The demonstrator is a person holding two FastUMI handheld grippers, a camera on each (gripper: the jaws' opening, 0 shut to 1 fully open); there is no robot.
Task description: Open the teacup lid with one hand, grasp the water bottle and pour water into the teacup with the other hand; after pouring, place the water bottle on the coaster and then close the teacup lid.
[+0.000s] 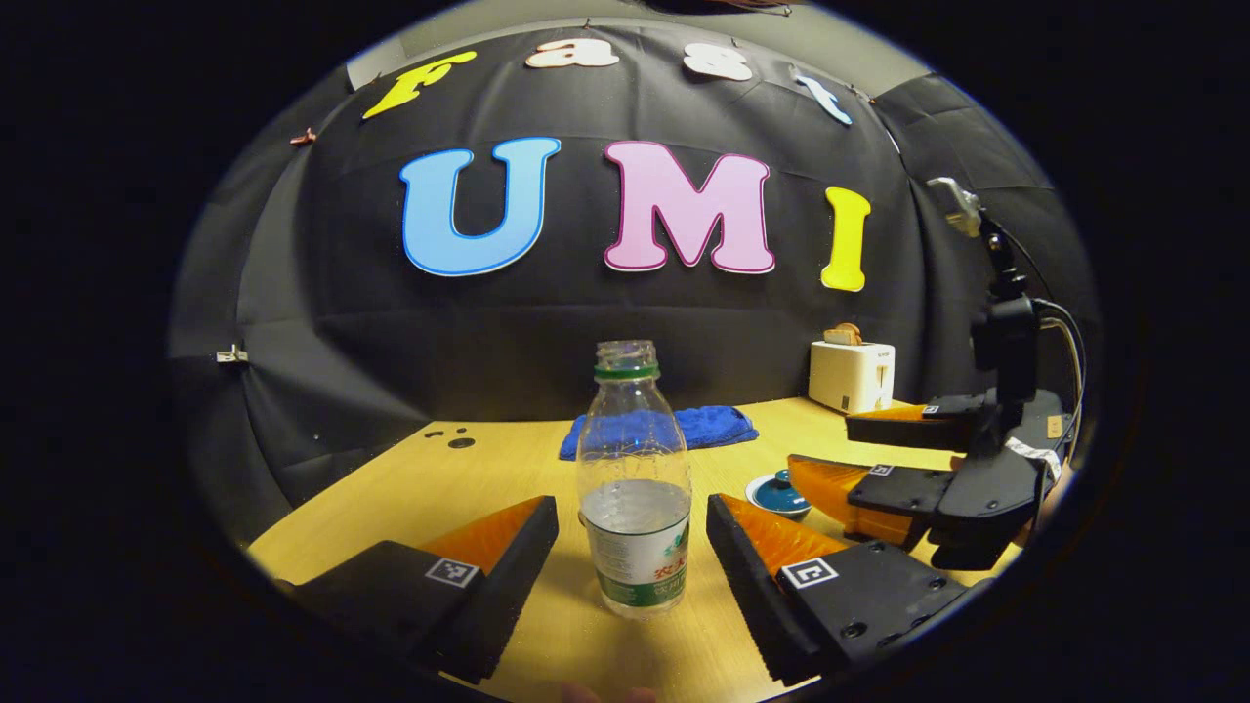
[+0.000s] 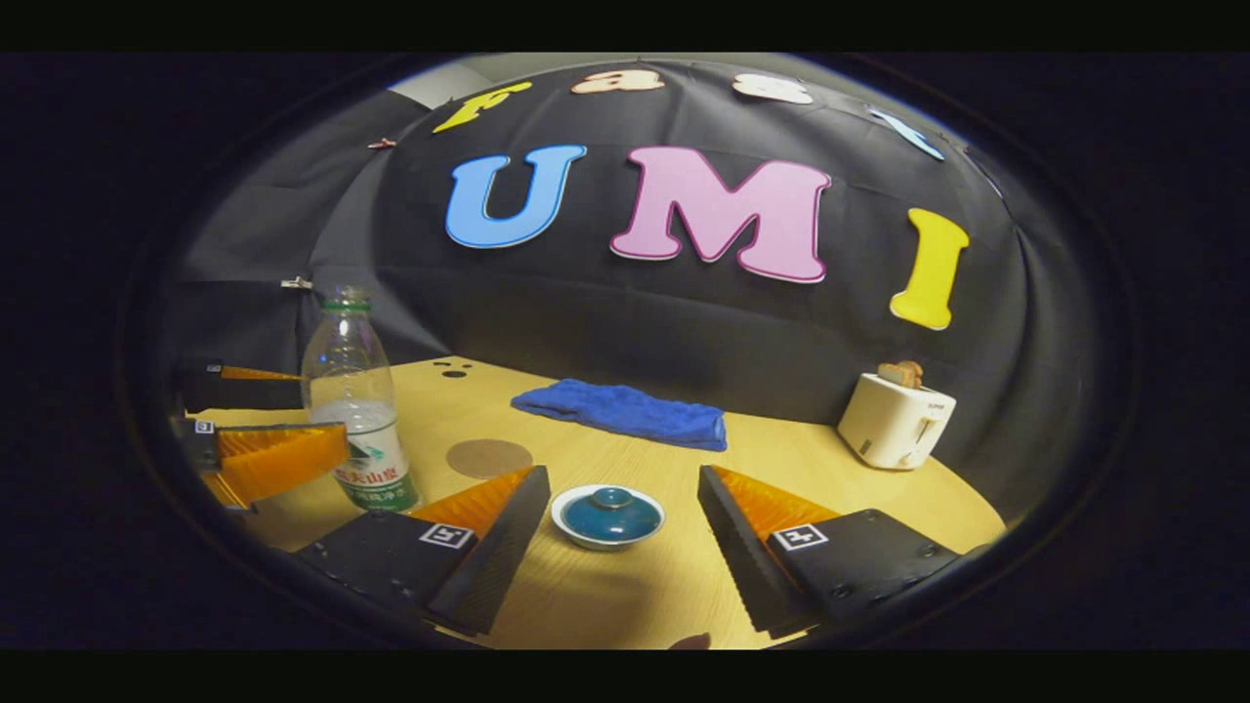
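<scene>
A clear uncapped water bottle [image 1: 635, 488], about half full with a green-and-white label, stands upright on the wooden table. My left gripper [image 1: 633, 510] is open, with a finger on each side of the bottle and a gap on both sides. The right gripper view shows the same bottle [image 2: 356, 410] with the left gripper [image 2: 317, 415] around it. The teacup [image 2: 607, 516], white with a blue lid on it, sits just ahead of my open right gripper [image 2: 622, 480]. A round brown coaster [image 2: 488, 457] lies between bottle and teacup. From the left gripper view, the teacup [image 1: 779, 493] sits by the right gripper [image 1: 830, 447].
A folded blue towel [image 2: 625, 410] lies near the back wall. A white toaster [image 2: 894, 420] with bread in it stands at the back right. The table [image 2: 605, 596] is light wood, with small dark holes [image 2: 454, 371] at its far left corner.
</scene>
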